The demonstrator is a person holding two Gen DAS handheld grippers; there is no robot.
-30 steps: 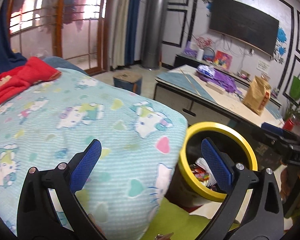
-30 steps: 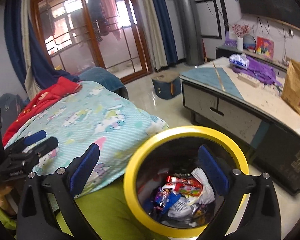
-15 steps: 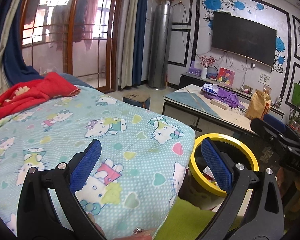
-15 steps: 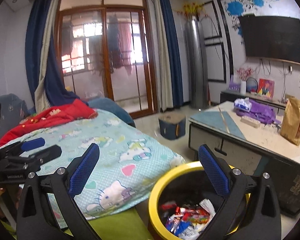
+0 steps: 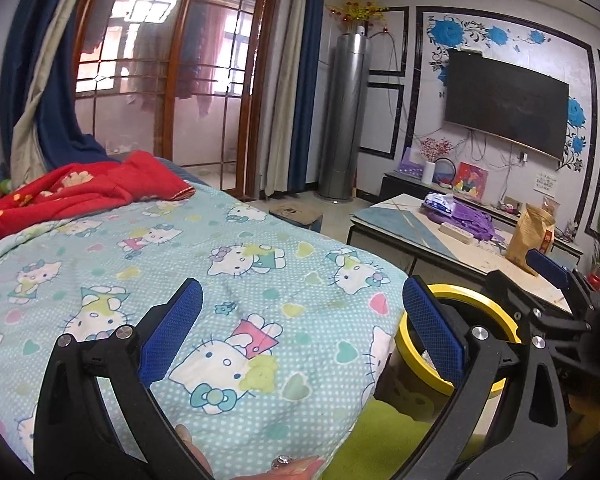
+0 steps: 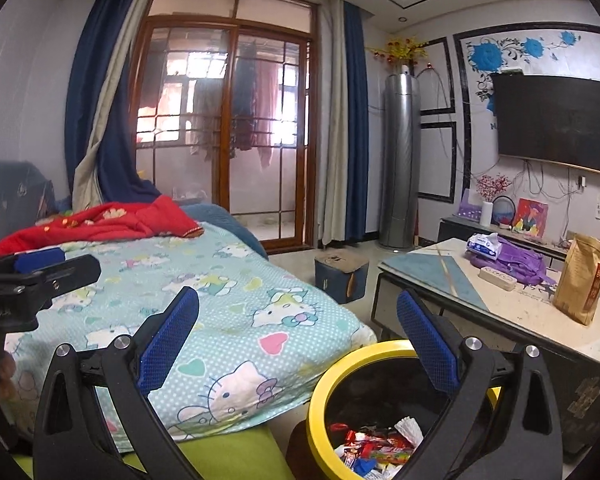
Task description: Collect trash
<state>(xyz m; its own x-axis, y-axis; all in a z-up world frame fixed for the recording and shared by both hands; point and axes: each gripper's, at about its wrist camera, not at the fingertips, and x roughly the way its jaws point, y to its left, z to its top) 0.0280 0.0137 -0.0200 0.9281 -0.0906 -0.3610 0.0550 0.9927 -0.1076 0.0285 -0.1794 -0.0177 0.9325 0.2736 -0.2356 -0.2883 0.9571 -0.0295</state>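
Both my grippers have lifted away from the yellow-rimmed round trash bin, which now sits low beside the pale blue cat-print quilt. Colourful wrappers lie inside it. Left gripper and right gripper gape wide, empty. A low white-topped table stands beyond.

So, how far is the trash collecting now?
Mostly done, it seems: wrappers already lie in the yellow bin. Nothing is in hand; the left gripper and the right gripper are both open and empty. No loose trash shows on the bed cover.
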